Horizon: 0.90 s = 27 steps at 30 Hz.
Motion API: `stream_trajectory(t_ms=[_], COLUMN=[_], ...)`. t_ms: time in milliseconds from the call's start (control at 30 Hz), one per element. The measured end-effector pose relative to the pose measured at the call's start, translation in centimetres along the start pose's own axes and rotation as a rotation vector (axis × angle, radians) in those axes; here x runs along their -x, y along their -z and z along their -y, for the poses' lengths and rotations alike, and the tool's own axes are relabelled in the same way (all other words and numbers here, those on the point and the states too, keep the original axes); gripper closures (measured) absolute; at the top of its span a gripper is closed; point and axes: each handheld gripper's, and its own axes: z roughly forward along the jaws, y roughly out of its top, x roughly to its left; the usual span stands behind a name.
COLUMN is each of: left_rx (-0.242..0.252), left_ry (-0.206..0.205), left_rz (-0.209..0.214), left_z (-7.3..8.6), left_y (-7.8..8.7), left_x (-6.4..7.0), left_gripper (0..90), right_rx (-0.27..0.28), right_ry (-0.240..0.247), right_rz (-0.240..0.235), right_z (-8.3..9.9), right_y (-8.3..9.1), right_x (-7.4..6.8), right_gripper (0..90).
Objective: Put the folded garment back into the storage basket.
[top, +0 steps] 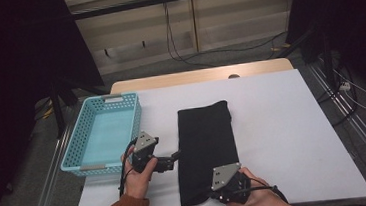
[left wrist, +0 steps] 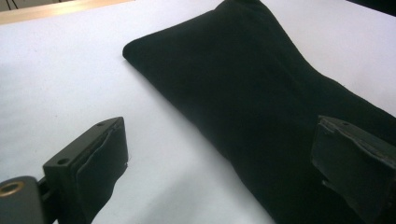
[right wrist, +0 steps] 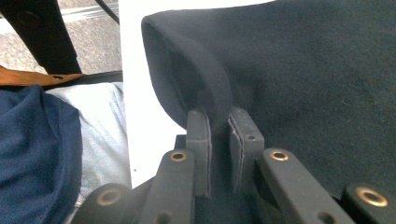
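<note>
Black cloth (top: 207, 148): lies lengthwise, frame centre, on white table (top: 284, 134) | right gripper (right wrist: 218, 122): pinching cloth's near lifted edge, lower centre | left gripper (left wrist: 219, 154): spread wide, straddling cloth's left edge | blue basket (top: 72, 150): left of cloth, apart.

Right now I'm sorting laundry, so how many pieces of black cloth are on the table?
1. The black cloth lies folded lengthwise mid-table, right of the blue basket. The right gripper pinches its near edge; the left gripper stands open at its side. Folded layers could hide another piece.
</note>
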Motion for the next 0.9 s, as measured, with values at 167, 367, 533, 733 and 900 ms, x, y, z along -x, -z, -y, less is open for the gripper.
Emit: stream_trajectory(t_ms=[167,367,533,733,900], left_rx=[0.005,0.060,0.054,0.042,0.036], left_ry=[0.008,0.027,-0.008,-0.005,0.009], left_rz=[-0.004,0.027,0.034,0.018,0.009], left_z=[-0.3,-1.2,-2.4,-3.3,-3.5], left_y=[-0.3,-0.8,-1.4,-2.4,-2.9], left_x=[-0.2,-0.9,-0.6,-0.9,-1.6], left_gripper=[5.2,9.6,10.3,9.3,8.1], right_rx=[0.001,0.011,0.010,0.009,0.011], right_ry=[-0.019,-0.033,-0.036,-0.042,-0.051], right_rz=[-0.008,-0.035,-0.033,-0.037,-0.042], right_z=[0.0,0.1,0.1,0.1,0.1], right_y=[0.0,0.0,0.0,0.0,0.0], right_x=[0.2,0.5,0.5,0.6,0.6], right_gripper=[81.7,81.7,81.7,81.7,81.7])
